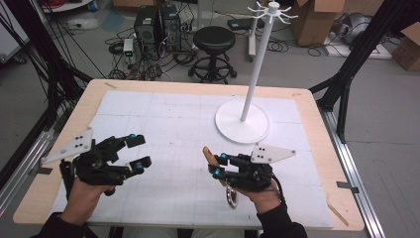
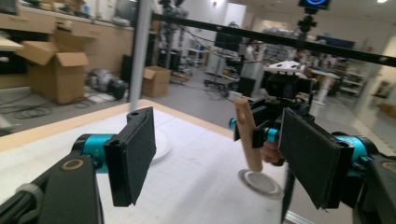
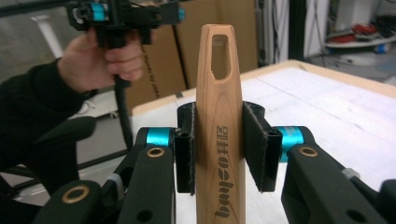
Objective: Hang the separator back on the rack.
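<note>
My right gripper (image 1: 219, 164) is shut on a wooden handle (image 1: 209, 153) of a utensil whose round metal end (image 1: 231, 197) hangs below the hand. In the right gripper view both pads press the sides of the wooden handle (image 3: 219, 116), which has a slot hole near its tip and printed lettering. My left gripper (image 1: 140, 150) is held above the table's left side, jaws apart with nothing between them. The left gripper view looks between its pads (image 2: 135, 154) at the wooden handle (image 2: 247, 135) and its metal end (image 2: 261, 183) farther off.
A white stand with a round base (image 1: 242, 121), a tall pole (image 1: 257, 64) and hooks at the top (image 1: 271, 11) rises at the table's back right. A white mat (image 1: 163, 124) covers the wooden table. A black stool (image 1: 214, 42) and cardboard boxes stand beyond.
</note>
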